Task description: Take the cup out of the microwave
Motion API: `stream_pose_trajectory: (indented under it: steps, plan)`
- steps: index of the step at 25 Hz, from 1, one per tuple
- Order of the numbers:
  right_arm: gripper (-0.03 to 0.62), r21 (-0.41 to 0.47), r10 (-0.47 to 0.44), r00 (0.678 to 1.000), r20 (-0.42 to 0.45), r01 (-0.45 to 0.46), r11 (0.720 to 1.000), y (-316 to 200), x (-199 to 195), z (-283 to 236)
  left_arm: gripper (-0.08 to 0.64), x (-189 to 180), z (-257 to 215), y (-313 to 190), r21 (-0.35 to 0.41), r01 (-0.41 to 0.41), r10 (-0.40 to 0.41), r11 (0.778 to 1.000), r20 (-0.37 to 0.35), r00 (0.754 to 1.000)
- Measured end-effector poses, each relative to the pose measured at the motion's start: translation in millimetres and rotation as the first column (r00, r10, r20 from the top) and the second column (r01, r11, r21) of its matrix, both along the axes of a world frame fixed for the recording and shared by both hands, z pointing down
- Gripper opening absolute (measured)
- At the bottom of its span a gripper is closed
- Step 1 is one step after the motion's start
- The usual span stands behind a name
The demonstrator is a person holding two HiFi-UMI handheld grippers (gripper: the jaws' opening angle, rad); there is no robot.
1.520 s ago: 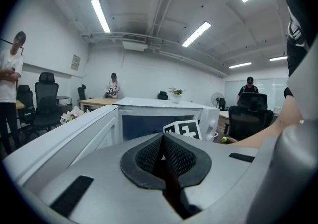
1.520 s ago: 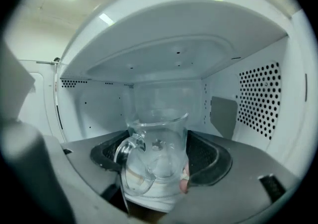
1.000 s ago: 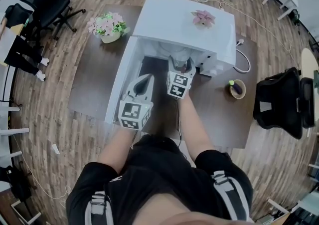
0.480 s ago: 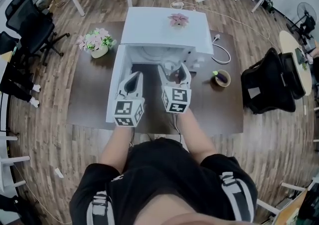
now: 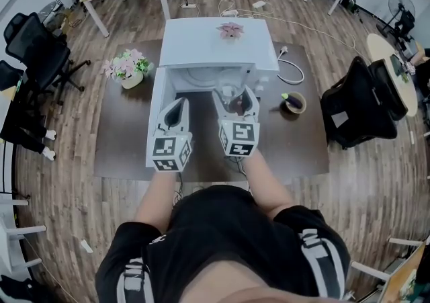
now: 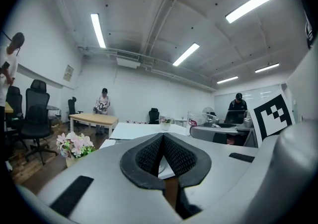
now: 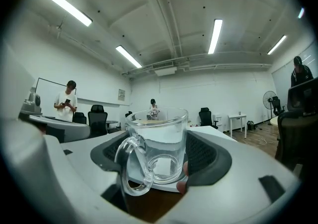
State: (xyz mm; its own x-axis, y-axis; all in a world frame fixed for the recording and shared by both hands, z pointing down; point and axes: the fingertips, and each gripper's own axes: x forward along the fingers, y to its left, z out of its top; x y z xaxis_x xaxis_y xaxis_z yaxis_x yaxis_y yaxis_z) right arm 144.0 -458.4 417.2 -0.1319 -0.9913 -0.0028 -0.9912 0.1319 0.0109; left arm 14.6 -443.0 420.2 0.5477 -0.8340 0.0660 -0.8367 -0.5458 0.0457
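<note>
Glass out: a person standing at the counter (image 5: 121,140) holds a clear glass cup (image 7: 158,143) in the right tongs (image 5: 236,101), just in front of the open microwave (image 5: 218,43). The jaws are clamped on the cup's sides, one dark pad against each flank. The cup stands upright, its handle turned back toward the holder and a little to the left. It hangs outside the cavity, in the air above the brown counter, with the microwave's white top showing behind it.

The left tongs (image 5: 176,112) hover just left of the right pair, also in front of the microwave, jaws closed tip to tip and holding nothing. The microwave door (image 5: 156,113) stands swung out on the left side, beside the left tongs.

A small pink bloom (image 5: 230,29) sits on top of the microwave. A pot of pink and white flowers (image 5: 127,68) rests on the counter to the microwave's left. A bowl (image 5: 293,103) lies on the counter to its right, near a white cable (image 5: 290,74) that loops from the microwave's right side. A black chair (image 5: 359,103) stands well to the right of the microwave, off the counter.
</note>
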Motion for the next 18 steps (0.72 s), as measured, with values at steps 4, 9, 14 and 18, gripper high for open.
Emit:
stream_pose_trajectory:
  steps: [4, 9, 14, 18]
  plan:
    - [0.350, -0.012, 0.003, 1.000, 0.009, -0.003, 1.000, 0.1, 2.8, 2.9, 0.000, -1.9, -2.1, -1.4, 0.000, 0.003, -0.003, 1.000, 0.001, 1.000]
    - [0.350, -0.020, -0.006, 1.000, 0.023, 0.006, 1.000, -4.6, 6.8, 8.0, 0.000, -0.8, -1.6, -4.0, 0.001, 0.009, -0.009, 1.000, 0.006, 1.000]
    - [0.350, -0.020, -0.014, 0.999, 0.038, 0.015, 1.000, -10.5, 10.7, 8.2, 0.000, 0.0, -4.0, -5.0, 0.010, 0.016, -0.016, 1.000, 0.014, 1.000]
    - [0.350, -0.050, -0.032, 0.997, 0.077, 0.036, 0.998, -15.0, 15.3, 12.4, 0.000, 4.7, -5.8, -6.3, 0.014, 0.014, -0.014, 1.000, 0.016, 1.000]
